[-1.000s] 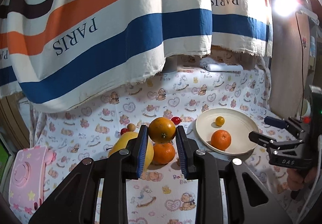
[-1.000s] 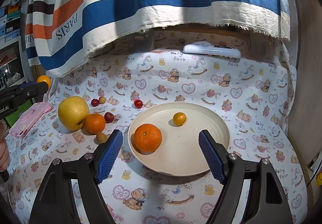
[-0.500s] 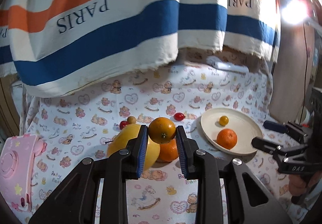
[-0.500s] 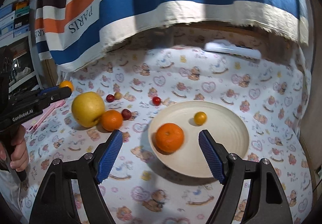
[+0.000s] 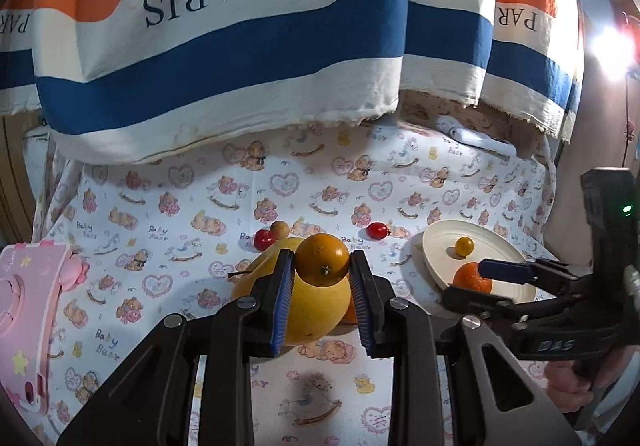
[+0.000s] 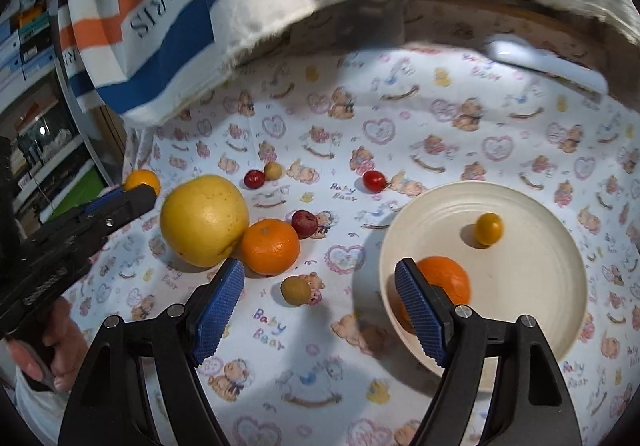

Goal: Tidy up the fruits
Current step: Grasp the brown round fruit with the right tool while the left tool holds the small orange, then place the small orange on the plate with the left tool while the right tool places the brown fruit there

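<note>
My left gripper (image 5: 322,270) is clenched on a small orange (image 5: 324,260); both blue pads press its sides and it hangs in the air above the counter (image 5: 168,205), which is covered with a cloth printed with bears and hearts. Just behind and below it I see the big yellow apple (image 5: 310,310) lying on the cloth. In the right wrist view this apple touches a mandarin (image 6: 270,246), with a dark red fruit (image 6: 305,223) just beside the mandarin and a small brownish fruit (image 6: 295,290) a little nearer to me. Two more small fruits, one red (image 6: 254,178) and one tan (image 6: 273,170), sit together behind the apple, and a red cherry tomato (image 6: 374,181) lies apart, near the plate.

My right gripper (image 6: 320,306) is released, its jaws stand wide with nothing between them, above the cloth just left of the cream plate (image 6: 552,310). On the plate there are an orange mandarin (image 6: 446,282), partly hidden behind my right finger, and a small yellow fruit (image 6: 489,228). A pink case (image 5: 28,310) lies at the left edge of the counter.
</note>
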Action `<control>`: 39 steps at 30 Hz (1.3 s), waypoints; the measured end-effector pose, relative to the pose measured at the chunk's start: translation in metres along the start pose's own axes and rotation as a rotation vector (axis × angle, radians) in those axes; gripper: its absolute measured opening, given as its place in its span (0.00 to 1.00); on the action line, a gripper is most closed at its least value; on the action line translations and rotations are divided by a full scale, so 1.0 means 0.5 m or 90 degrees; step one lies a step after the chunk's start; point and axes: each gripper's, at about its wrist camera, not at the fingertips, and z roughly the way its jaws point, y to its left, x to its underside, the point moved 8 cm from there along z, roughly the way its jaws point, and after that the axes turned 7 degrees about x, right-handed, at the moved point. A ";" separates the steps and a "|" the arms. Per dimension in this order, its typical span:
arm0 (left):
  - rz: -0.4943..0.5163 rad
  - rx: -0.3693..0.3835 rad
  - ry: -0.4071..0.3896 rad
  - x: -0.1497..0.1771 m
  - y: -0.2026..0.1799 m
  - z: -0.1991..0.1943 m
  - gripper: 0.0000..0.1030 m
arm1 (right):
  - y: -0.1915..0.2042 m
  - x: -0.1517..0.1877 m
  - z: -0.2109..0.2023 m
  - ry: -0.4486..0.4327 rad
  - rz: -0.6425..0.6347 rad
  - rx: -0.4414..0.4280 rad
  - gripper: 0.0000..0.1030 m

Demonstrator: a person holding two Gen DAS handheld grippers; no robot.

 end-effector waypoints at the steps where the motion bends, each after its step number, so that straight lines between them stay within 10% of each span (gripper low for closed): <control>1: -0.002 -0.003 -0.003 -0.001 0.003 -0.001 0.26 | 0.004 0.001 0.010 0.005 -0.007 0.004 0.77; 19: -0.009 -0.015 0.005 0.009 0.003 0.002 0.26 | 0.050 0.058 0.114 0.079 -0.058 0.012 0.47; 24: 0.000 -0.016 0.005 0.012 -0.004 0.004 0.26 | 0.059 0.072 0.114 0.094 -0.068 -0.007 0.23; 39: 0.022 -0.002 -0.005 0.015 -0.032 -0.003 0.26 | -0.040 0.021 -0.106 -0.059 -0.030 -0.006 0.23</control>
